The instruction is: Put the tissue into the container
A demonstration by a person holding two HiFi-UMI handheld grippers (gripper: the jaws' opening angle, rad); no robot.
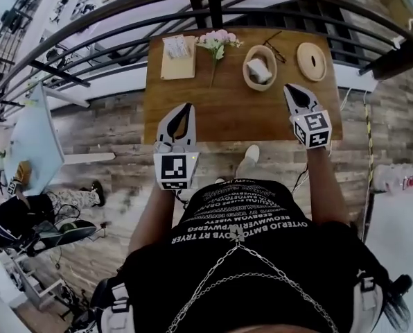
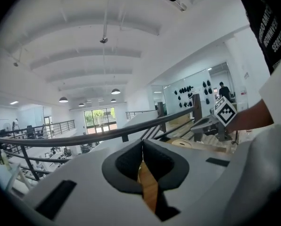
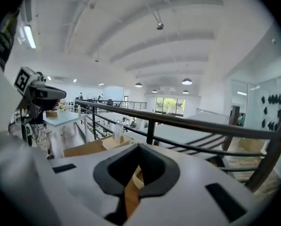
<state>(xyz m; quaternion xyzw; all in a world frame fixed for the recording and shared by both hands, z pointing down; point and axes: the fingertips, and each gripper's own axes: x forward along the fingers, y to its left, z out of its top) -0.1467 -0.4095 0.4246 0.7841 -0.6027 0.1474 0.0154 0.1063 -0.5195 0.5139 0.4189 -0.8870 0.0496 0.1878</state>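
White tissue [image 1: 260, 71] seems to lie already inside the woven container [image 1: 247, 66], which sits just beyond and slightly left of the right gripper [image 1: 290, 88], the nearer tool. Well left of the container hangs the left gripper [image 1: 189, 106]. Both grippers have jaws pressed together with nothing between them.

Black short-sleeved T-shirt [image 1: 241, 217], rows of white lettering across it. Silver chain [image 1: 242, 254] over the shirt. One white shoe [image 1: 248, 161]. Left gripper [image 1: 188, 109] and right gripper [image 1: 290, 91]: white shells, dark grey inner pads, each with a cube [image 1: 175, 171] of black-and-white square markers.
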